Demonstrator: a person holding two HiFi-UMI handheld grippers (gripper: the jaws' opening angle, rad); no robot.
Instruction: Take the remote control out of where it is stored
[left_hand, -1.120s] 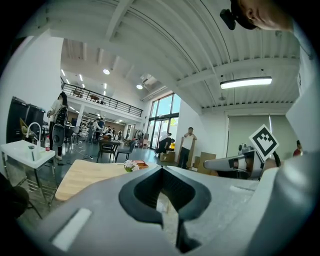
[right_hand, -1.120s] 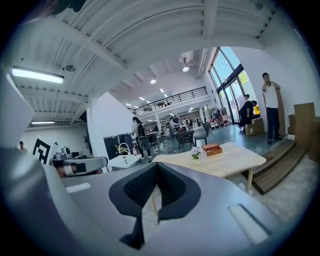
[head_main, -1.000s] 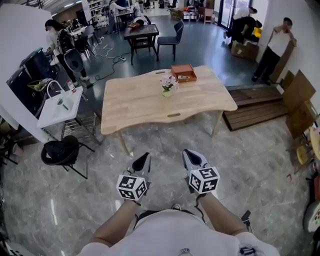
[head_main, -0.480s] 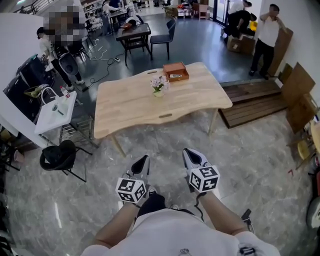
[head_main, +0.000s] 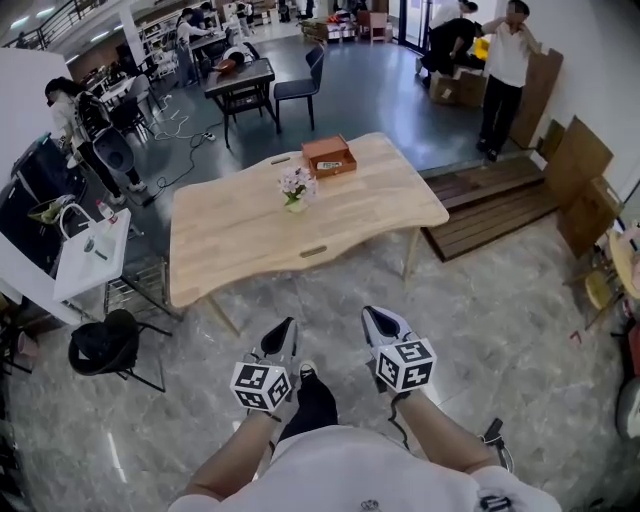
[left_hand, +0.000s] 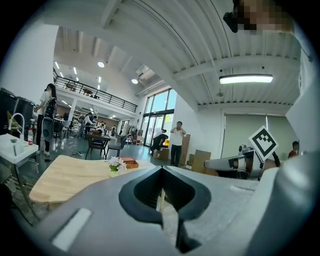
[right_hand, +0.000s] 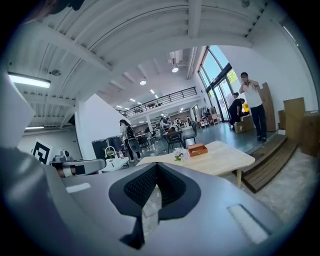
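Another step toward the worktop (head_main: 240, 230) — left tongs (head_main: 284, 330) and right tongs (head_main: 377, 320) pressed together, empty; the box (head_main: 329, 155) lies well off.

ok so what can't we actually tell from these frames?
- Whether the remote control is in the open brown box on the table. The head view shows something pale inside, too small to identify.
- Box interior: both gripper views see the box side-on, so its own wall hides the contents.
- Top of the left gripper view: a mosaic patch covers what is there.
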